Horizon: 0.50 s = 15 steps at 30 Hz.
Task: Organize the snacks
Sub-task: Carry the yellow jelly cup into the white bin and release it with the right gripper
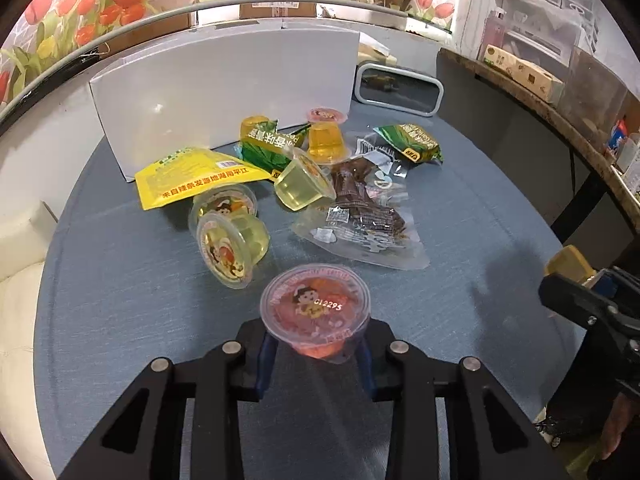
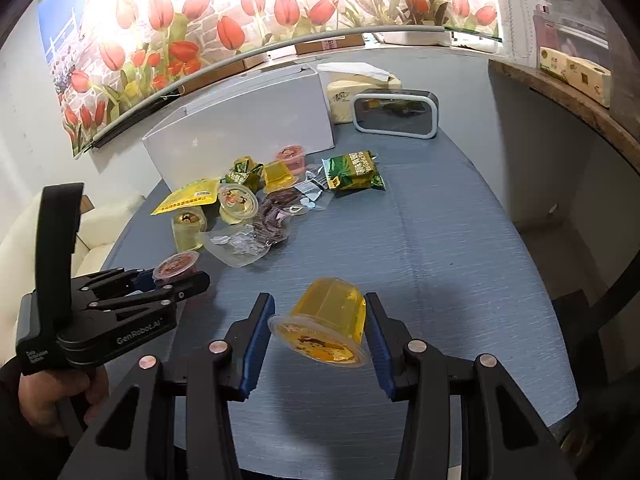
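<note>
My left gripper [image 1: 316, 344] is shut on a red jelly cup [image 1: 316, 312], held upright above the blue table; it also shows in the right wrist view [image 2: 176, 266]. My right gripper [image 2: 320, 332] is shut on a yellow jelly cup [image 2: 326, 326] that lies tilted with its lid toward the camera. A pile of snacks sits further back: pale jelly cups [image 1: 230, 248], a yellow packet [image 1: 196, 178], green packets [image 1: 408, 142], an orange jelly cup [image 1: 325, 142] and a clear pack of brown snacks [image 1: 360, 216].
A white box [image 1: 224, 92] stands behind the pile. A grey-framed clock [image 1: 400, 88] and a tissue pack [image 2: 352, 96] sit at the back right. The round table's edge [image 1: 52, 260] curves left, with a cream sofa [image 1: 20, 300] beyond it.
</note>
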{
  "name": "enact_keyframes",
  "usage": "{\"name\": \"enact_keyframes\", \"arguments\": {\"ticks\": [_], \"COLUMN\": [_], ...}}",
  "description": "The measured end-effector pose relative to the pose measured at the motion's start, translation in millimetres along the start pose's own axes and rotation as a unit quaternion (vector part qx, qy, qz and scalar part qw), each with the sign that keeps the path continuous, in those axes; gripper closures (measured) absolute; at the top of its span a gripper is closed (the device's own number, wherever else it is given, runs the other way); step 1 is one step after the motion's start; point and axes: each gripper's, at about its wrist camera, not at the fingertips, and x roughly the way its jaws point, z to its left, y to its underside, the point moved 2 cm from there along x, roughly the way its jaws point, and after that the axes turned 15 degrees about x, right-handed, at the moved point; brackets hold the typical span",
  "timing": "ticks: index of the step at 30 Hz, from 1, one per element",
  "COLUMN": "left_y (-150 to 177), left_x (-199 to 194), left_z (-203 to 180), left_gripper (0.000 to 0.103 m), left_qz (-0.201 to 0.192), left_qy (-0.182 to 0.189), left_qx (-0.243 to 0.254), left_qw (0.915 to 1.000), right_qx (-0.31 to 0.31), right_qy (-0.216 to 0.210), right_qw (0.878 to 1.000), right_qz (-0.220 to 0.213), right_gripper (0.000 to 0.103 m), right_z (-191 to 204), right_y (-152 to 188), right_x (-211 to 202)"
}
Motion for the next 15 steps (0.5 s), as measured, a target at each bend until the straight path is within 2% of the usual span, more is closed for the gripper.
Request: {"name": "enact_keyframes", "arguments": {"ticks": [9,15], "left_y": [2,-19], "left_x": [-32,-75], "left_z": [6,32], "left_gripper": [0.065,0.065], "left_qz": [-0.03,-0.072], "left_qy": [0.004,-0.013], "left_qx": [-0.009,-0.011], "left_qw": [0.9995,0.9972], "right_qx": [-0.01,-0.033], "right_qy": [-0.013,-0.045], "right_qw": [1.0,0.998], "right_qz": [-0.004,-0.028], "right_gripper": [0.054,0.054], "right_z": [15,48], "right_y": [-2,-32], "right_x": [-2,-3]}}
